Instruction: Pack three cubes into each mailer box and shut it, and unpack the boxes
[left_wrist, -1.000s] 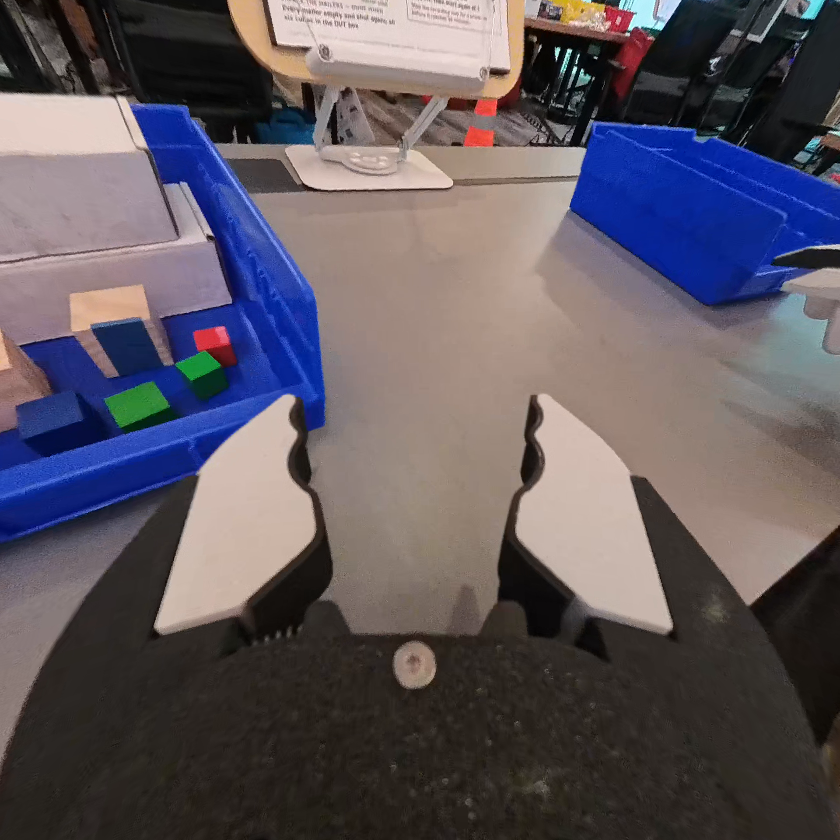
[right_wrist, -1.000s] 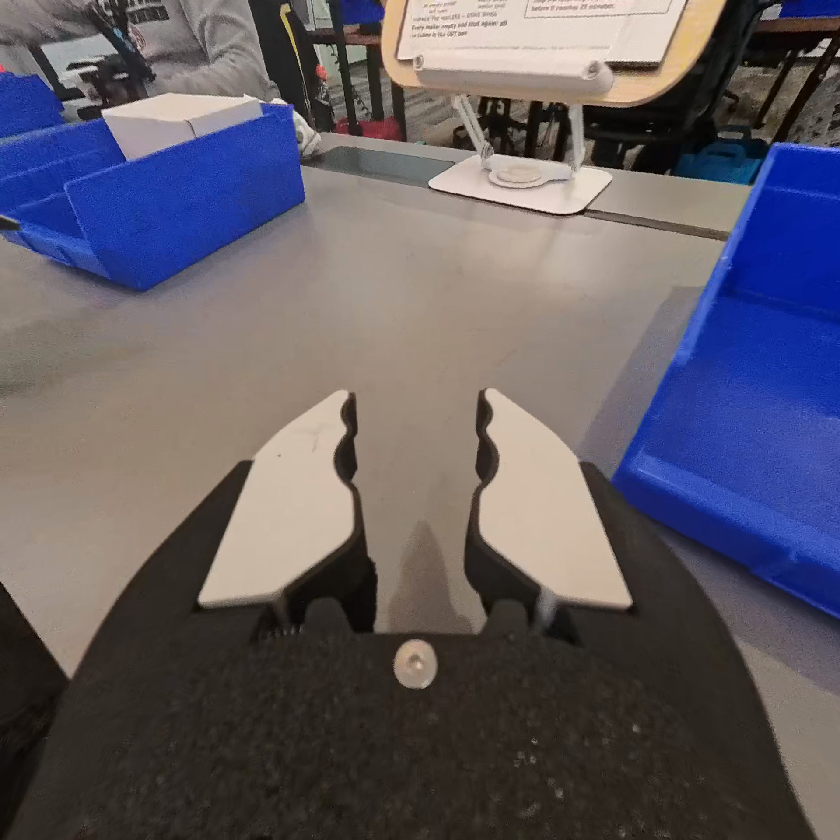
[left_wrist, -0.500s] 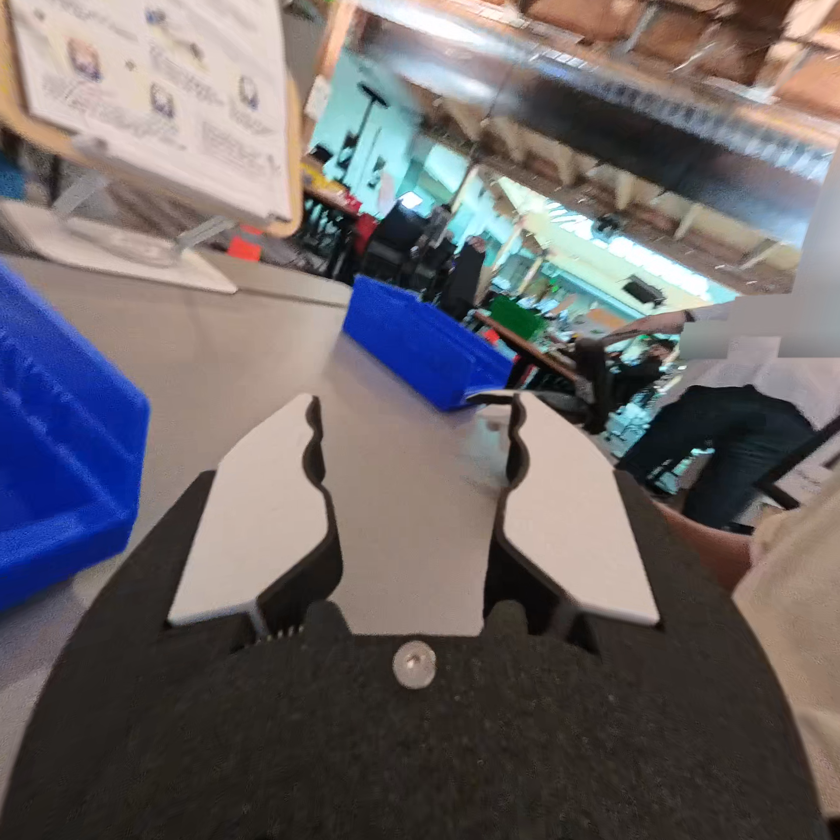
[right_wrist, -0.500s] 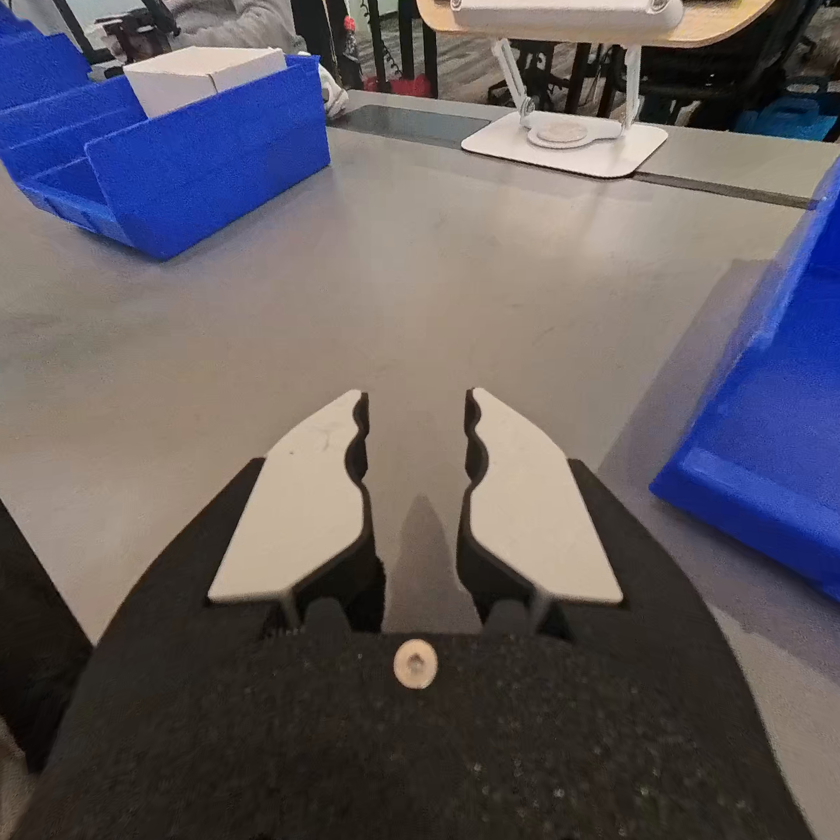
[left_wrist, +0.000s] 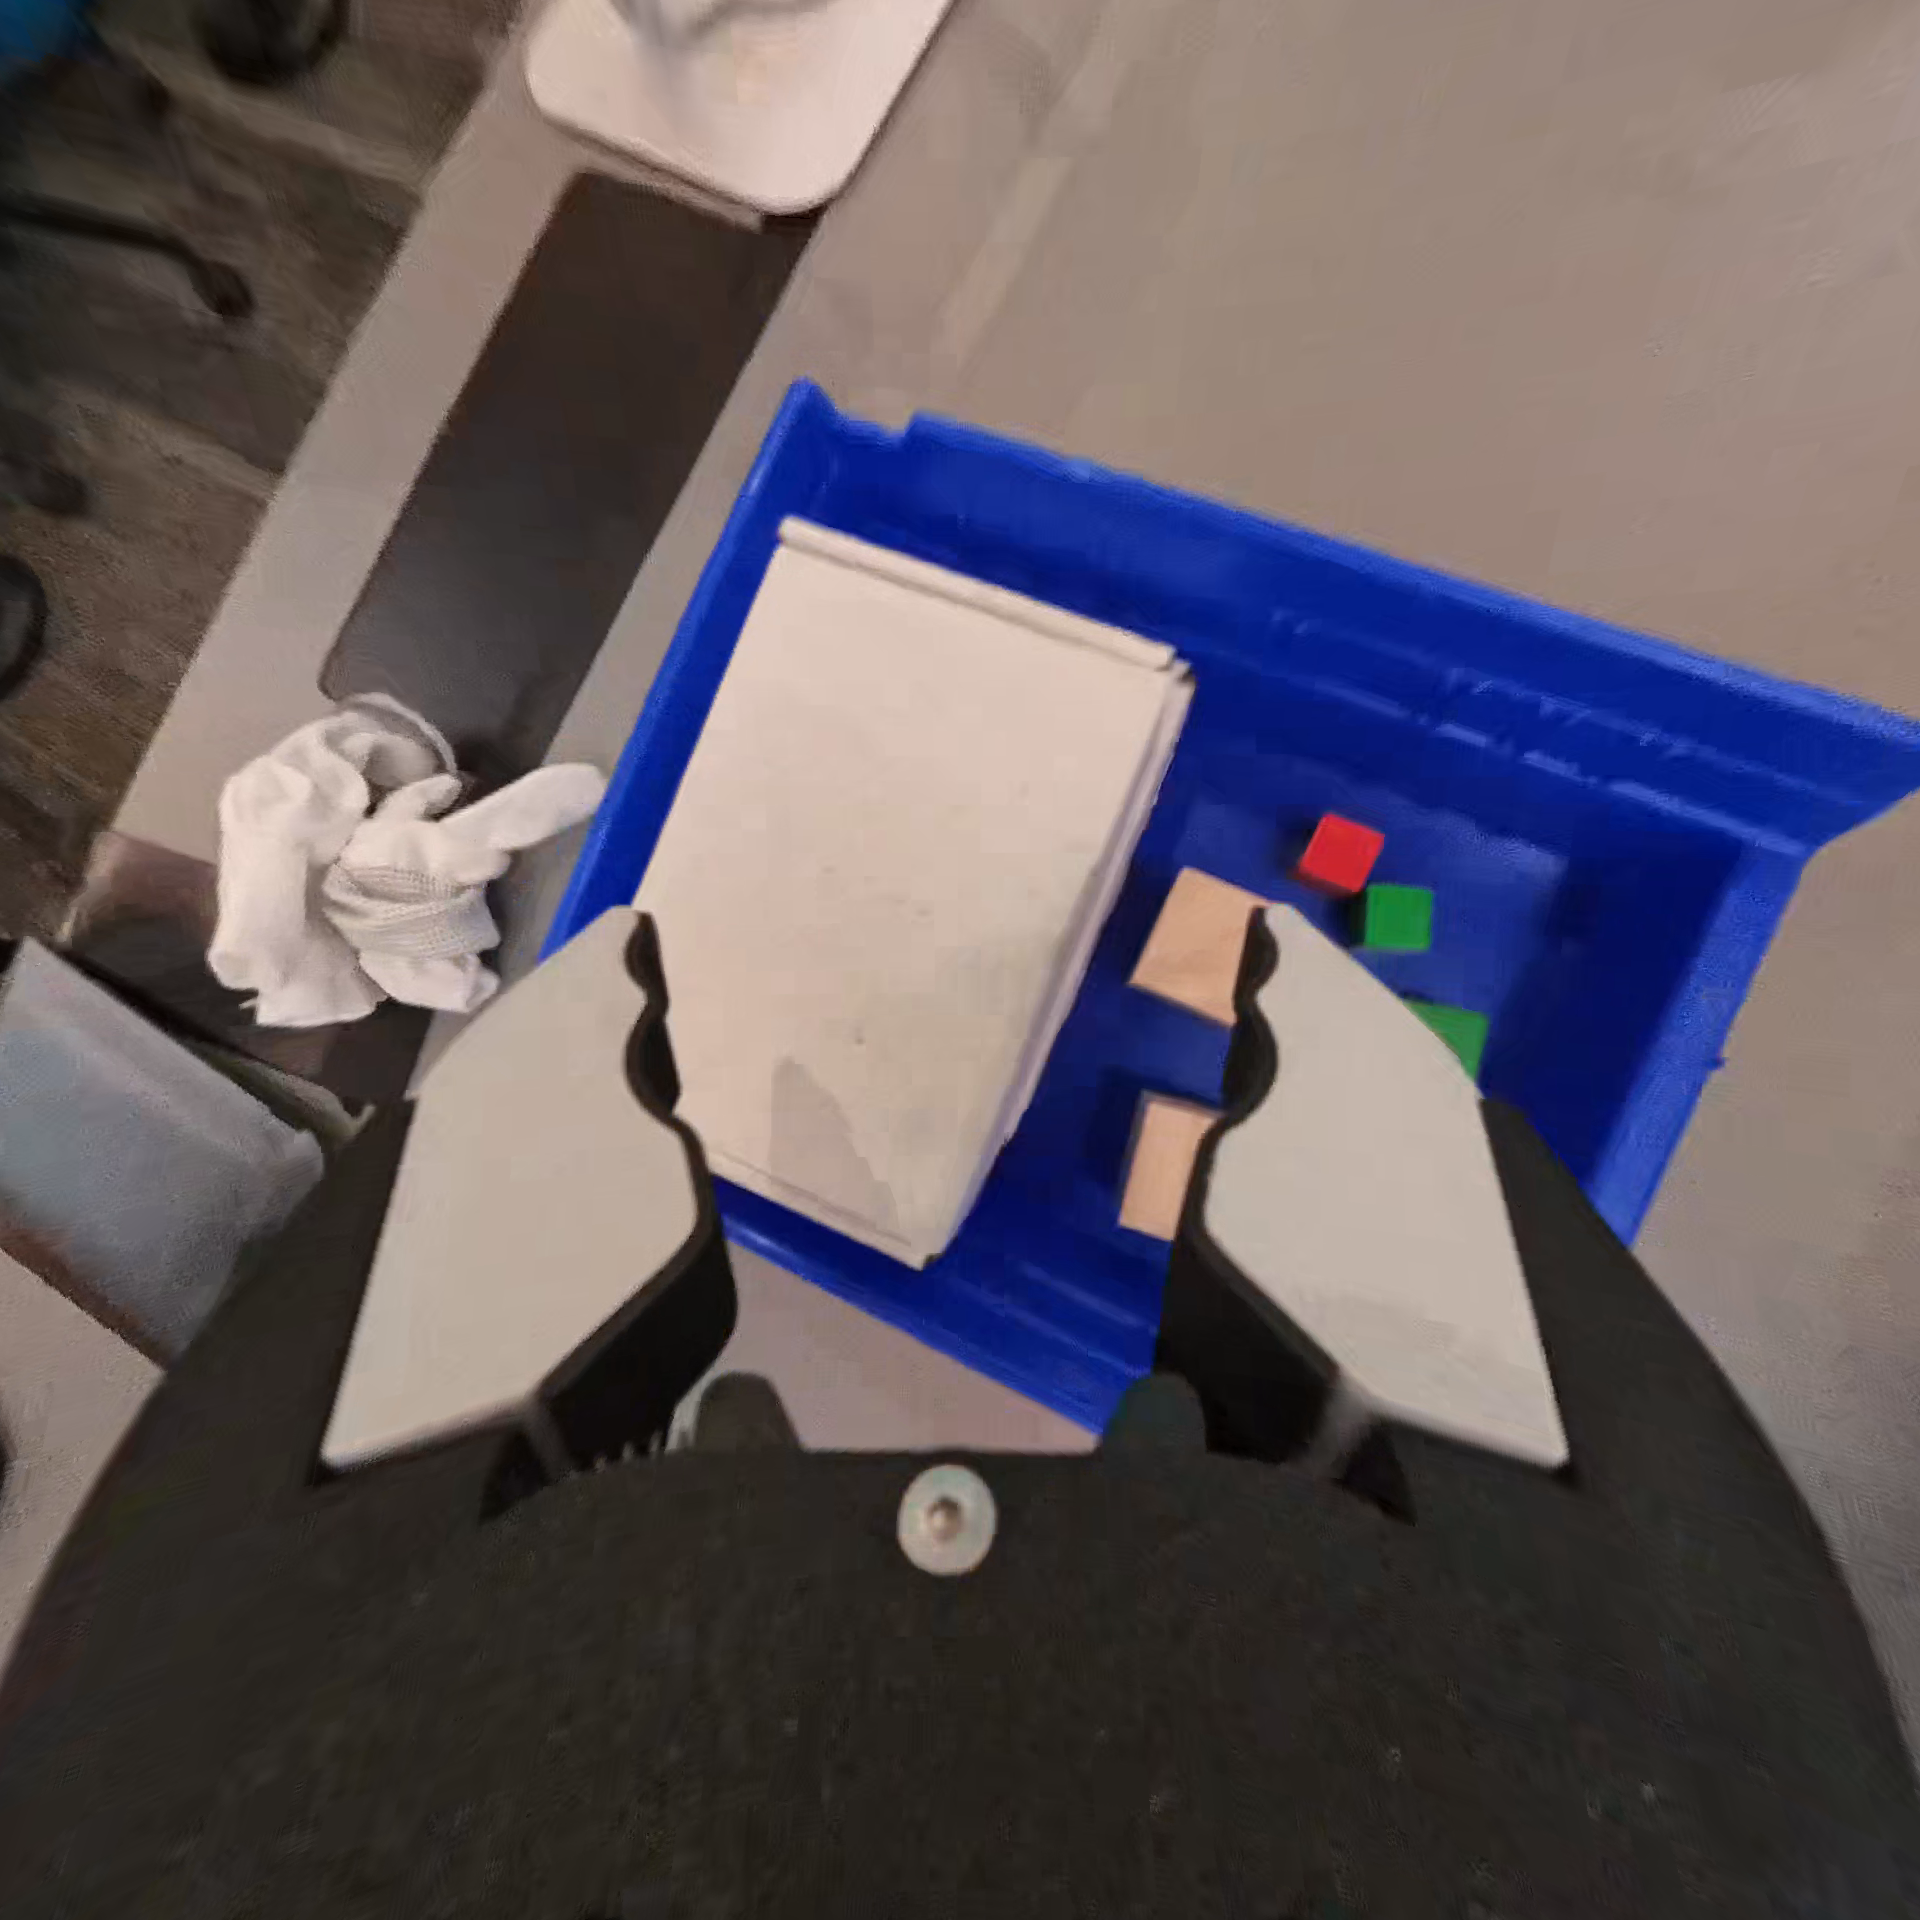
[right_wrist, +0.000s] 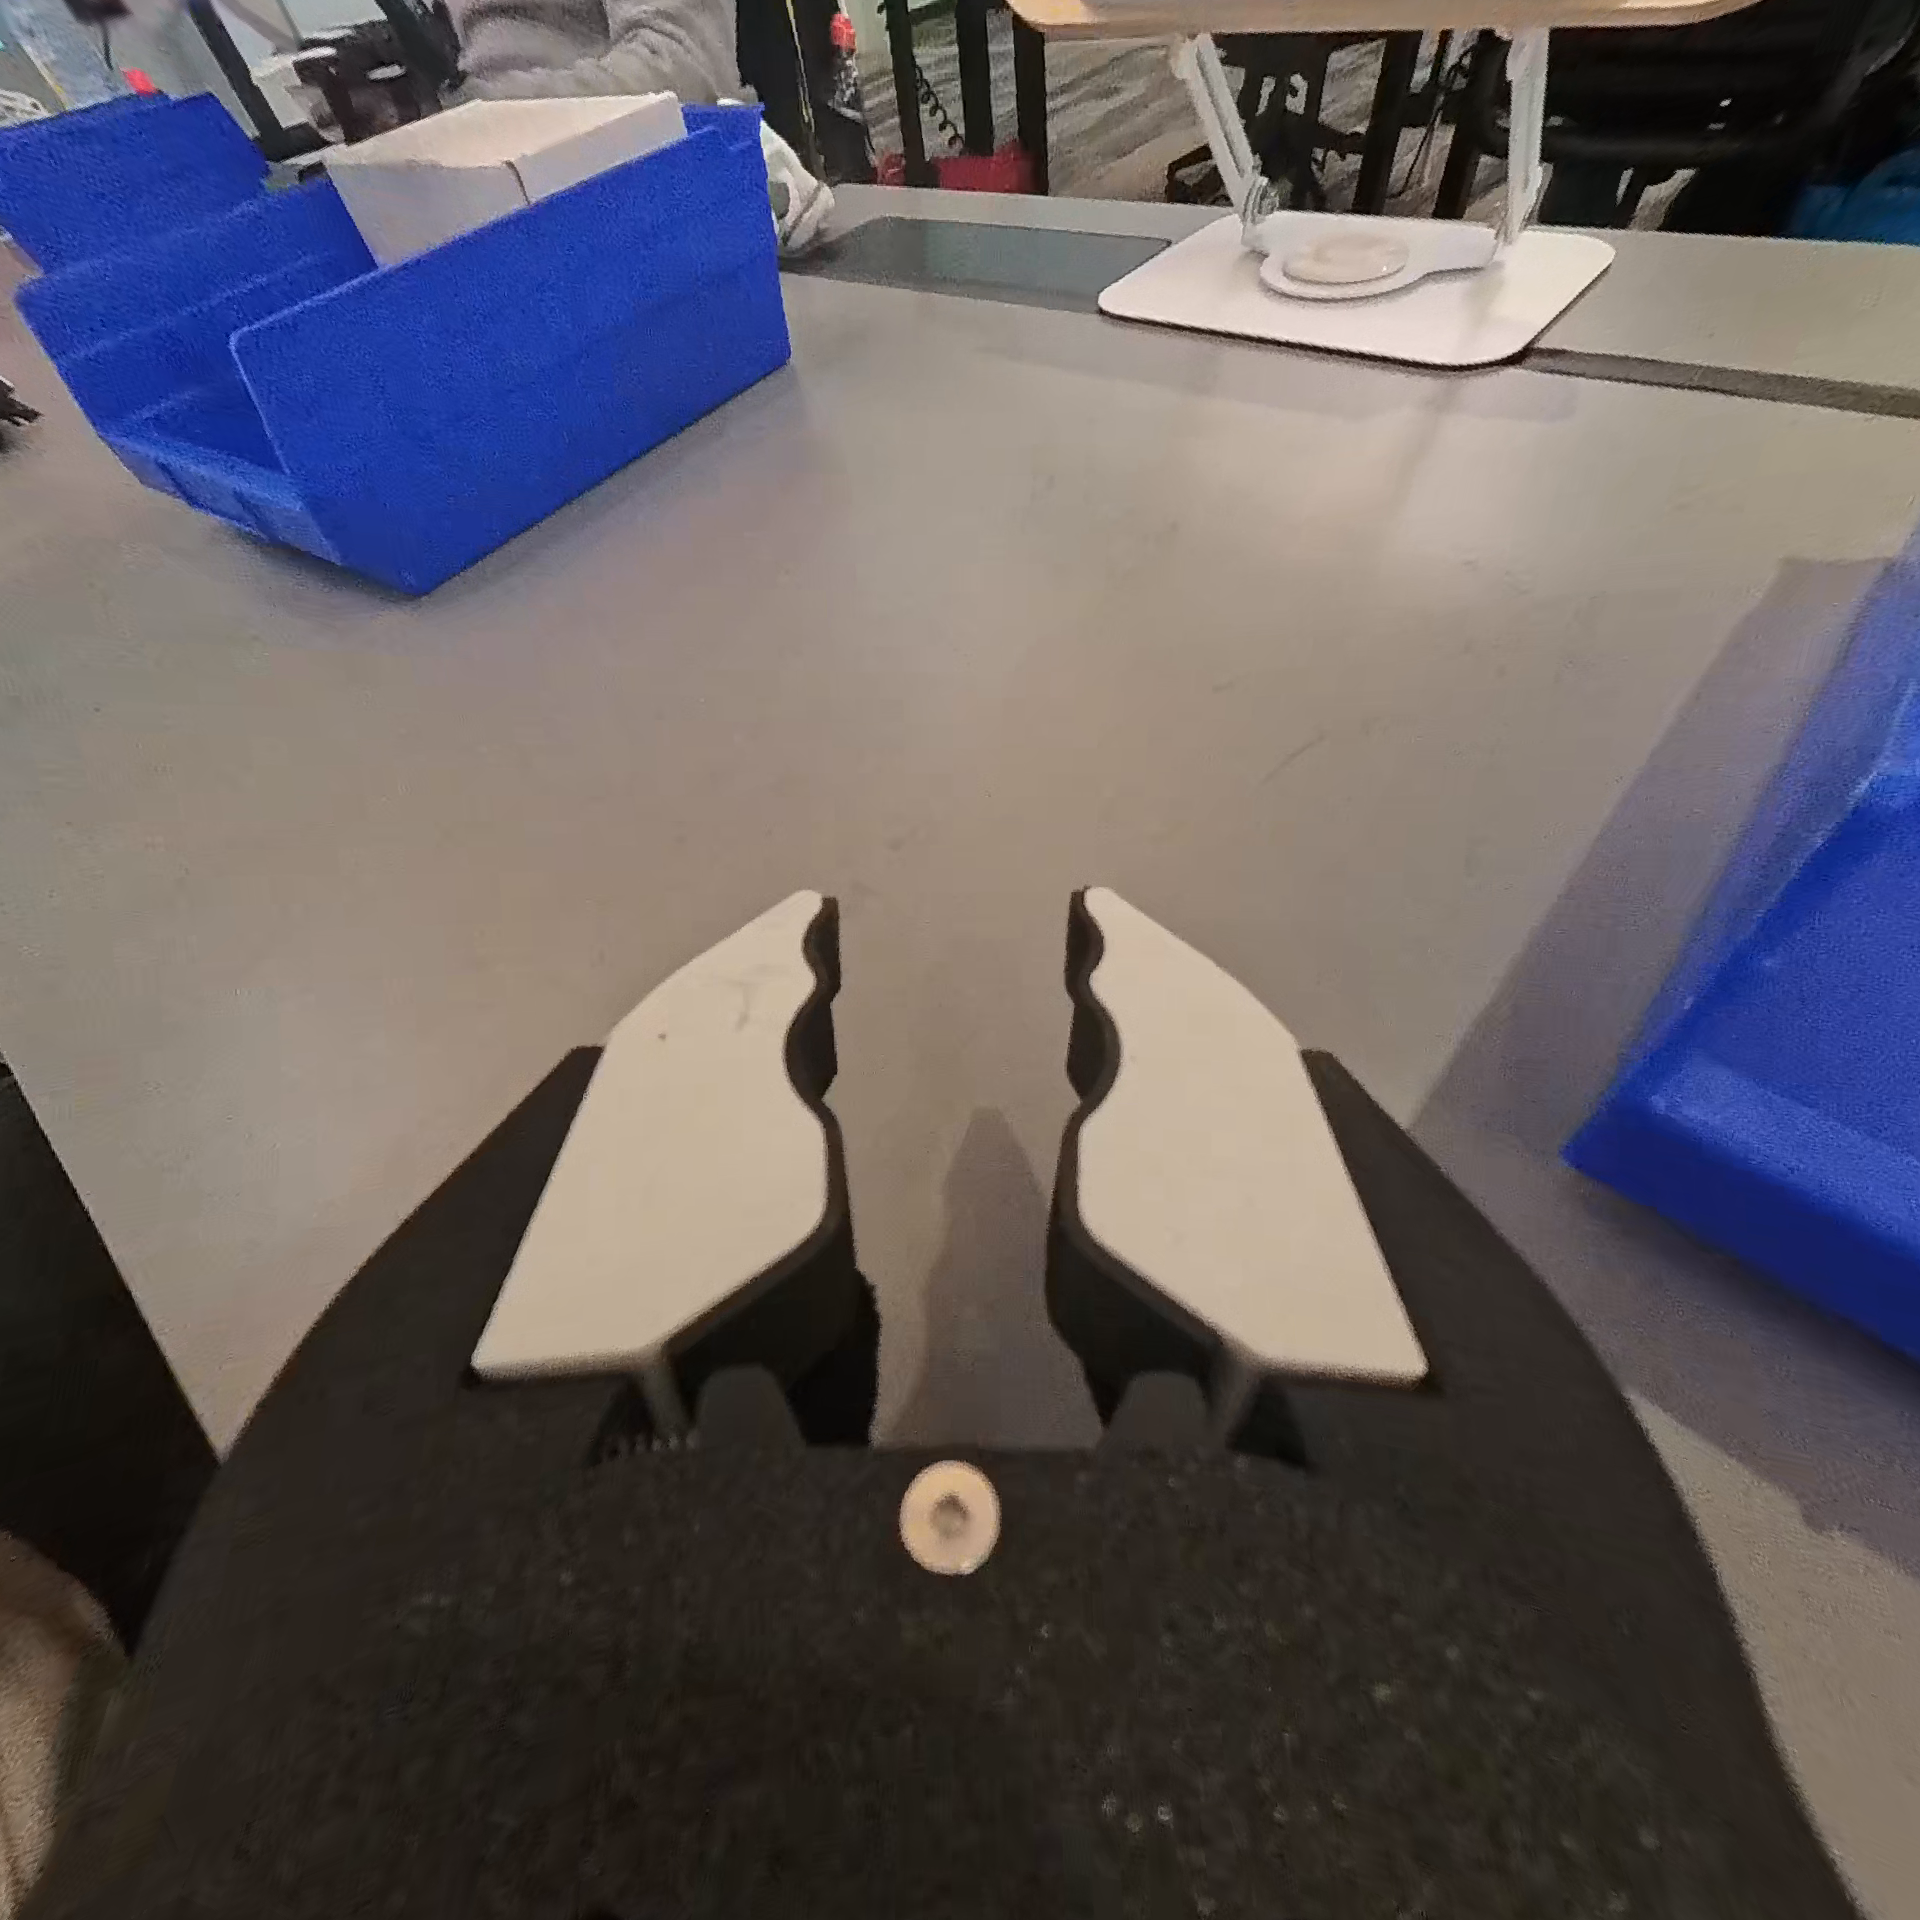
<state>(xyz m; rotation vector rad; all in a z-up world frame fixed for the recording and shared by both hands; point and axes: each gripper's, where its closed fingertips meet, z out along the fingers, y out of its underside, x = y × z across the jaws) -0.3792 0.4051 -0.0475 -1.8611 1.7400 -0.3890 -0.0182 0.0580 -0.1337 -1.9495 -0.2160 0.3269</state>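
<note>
In the left wrist view I look straight down on a blue bin (left_wrist: 1475, 686). A shut white mailer box (left_wrist: 894, 883) lies in its left half. Beside it lie a red cube (left_wrist: 1340, 854), a green cube (left_wrist: 1397, 916), a second green cube (left_wrist: 1455, 1034) and two wooden blocks (left_wrist: 1190, 961). My left gripper (left_wrist: 945, 930) is open and empty, hovering above the box and blocks. My right gripper (right_wrist: 951, 904) is open and empty, low over the bare grey table (right_wrist: 935, 644). The same bin (right_wrist: 468, 343) with the white box (right_wrist: 509, 166) stands far left in the right wrist view.
A crumpled white glove (left_wrist: 364, 883) lies on the table left of the bin. A white stand base (right_wrist: 1361, 275) sits at the table's far edge. A second blue bin (right_wrist: 1787, 1091) stands at the right. A person in a grey top is beyond the far edge. Measured from the fingertips, the red cube (left_wrist: 1340, 854) is 15 cm or so from the left gripper and 40 cm from the right.
My left gripper swung from facing across the room to looking straight down over the bin of cubes and the mailer box. My right gripper stayed over the table, its fingers a little wider than before.
</note>
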